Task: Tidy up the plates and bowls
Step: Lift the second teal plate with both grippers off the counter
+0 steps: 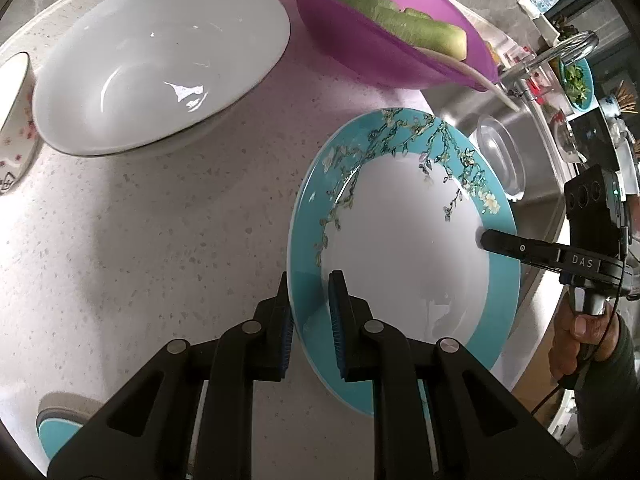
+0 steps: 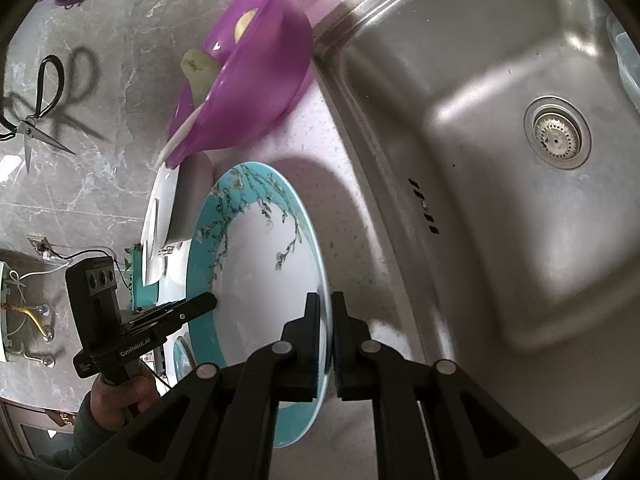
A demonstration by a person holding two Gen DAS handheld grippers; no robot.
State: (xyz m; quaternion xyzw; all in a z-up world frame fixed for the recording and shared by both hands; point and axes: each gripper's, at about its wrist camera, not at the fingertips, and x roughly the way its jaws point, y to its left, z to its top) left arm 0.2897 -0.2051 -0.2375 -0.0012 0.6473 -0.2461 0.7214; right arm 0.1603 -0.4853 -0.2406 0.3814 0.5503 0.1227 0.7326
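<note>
Open speckled counter [image 1: 140, 240] lies left of the plate [image 1: 400, 240]. Behind it, passage is blocked by a white bowl [image 1: 160, 60] and purple bowl [image 1: 400, 40].

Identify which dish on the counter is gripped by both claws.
The blue-rimmed blossom plate: left claw and right claw clamp opposite rims. The white bowl and purple bowl stand untouched.
</note>
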